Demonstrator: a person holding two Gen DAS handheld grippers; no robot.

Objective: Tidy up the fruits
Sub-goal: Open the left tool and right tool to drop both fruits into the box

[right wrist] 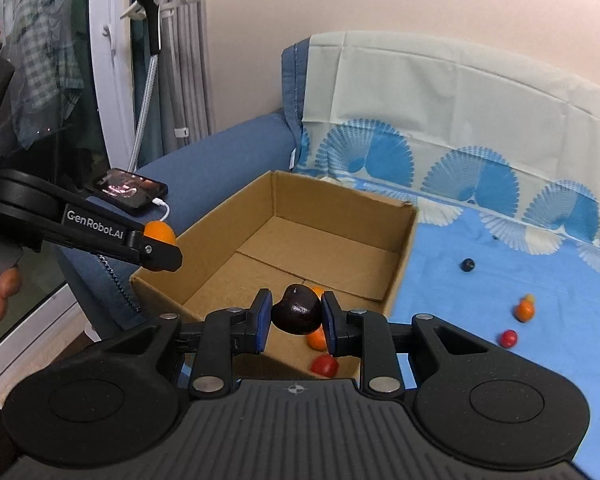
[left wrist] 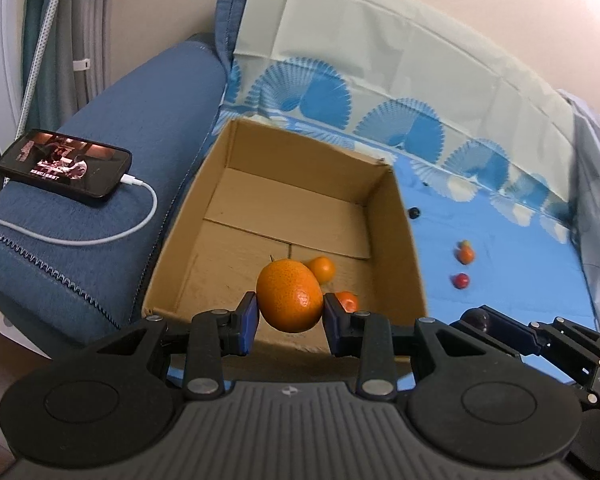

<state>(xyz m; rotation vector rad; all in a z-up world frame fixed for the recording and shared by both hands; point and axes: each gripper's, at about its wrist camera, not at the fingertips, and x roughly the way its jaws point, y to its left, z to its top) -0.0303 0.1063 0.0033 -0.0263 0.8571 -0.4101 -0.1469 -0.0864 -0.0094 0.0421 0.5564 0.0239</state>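
My left gripper (left wrist: 290, 316) is shut on an orange kumquat (left wrist: 289, 296) and holds it above the near edge of an open cardboard box (left wrist: 220, 160). It also shows in the right wrist view (right wrist: 156, 248), at the box's left. My right gripper (right wrist: 294, 320) is shut on a dark cherry (right wrist: 297, 310) over the box's near right corner. Inside the box lie an orange fruit (left wrist: 322, 268) and a red-orange fruit (left wrist: 348, 300); the right wrist view shows an orange fruit (right wrist: 318, 338) and a red fruit (right wrist: 325, 365) there.
On the blue sheet (right wrist: 480, 320) right of the box lie a dark berry (right wrist: 467, 265), an orange fruit (right wrist: 525, 310) and a red fruit (right wrist: 509, 338). A charging phone (left wrist: 66, 166) rests on the blue sofa arm (left wrist: 120, 120) left of the box.
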